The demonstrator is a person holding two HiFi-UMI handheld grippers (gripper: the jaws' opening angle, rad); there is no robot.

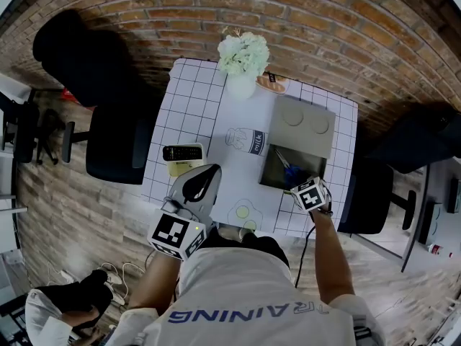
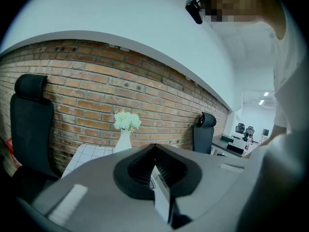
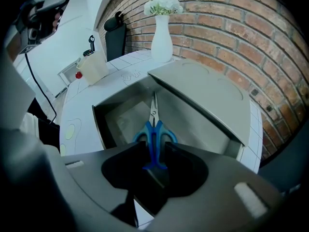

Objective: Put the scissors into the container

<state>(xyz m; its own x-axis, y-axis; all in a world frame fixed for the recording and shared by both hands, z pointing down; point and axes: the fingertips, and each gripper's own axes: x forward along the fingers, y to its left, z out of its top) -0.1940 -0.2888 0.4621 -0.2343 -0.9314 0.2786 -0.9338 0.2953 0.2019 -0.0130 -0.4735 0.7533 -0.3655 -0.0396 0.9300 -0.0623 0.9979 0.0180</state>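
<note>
Over the near right part of the table (image 1: pixel 189 96): right gripper (image 1: pixel 301 186) (image 3: pixel 154 150) at the near rim of the container (image 1: pixel 268 180) (image 3: pixel 99 124), jaws spread and released, with the blue handles of the scissors (image 1: pixel 287 170) (image 3: pixel 154 132) between them and not pinched. Blades pointing down into the container, by its right side; contact with the floor impossible to tell. Left half of the container free.

Along the container's far side, the lid (image 1: pixel 306 128) (image 3: pixel 203 88), tilted up and closing off that way out. Beyond the table's right edge, close by, a black chair (image 1: pixel 374 200); another chair (image 1: pixel 115 146) against the left edge.

Left gripper (image 1: pixel 209 171) (image 2: pixel 154 146) clenched on nothing, above the near left part of the table, well apart from the container. Just left of it, a remote (image 1: pixel 182 152) on a pale box (image 1: pixel 184 168).

Between the two grippers, a bare strip of tablecloth up to the carton (image 1: pixel 248 141), itself just left of the container. At the far edge, a vase (image 1: pixel 243 63) (image 2: pixel 124 134) (image 3: pixel 161 33) of white flowers and a small dish (image 1: pixel 272 83), both clear of the container. Brick wall (image 2: pixel 87 86) behind.
</note>
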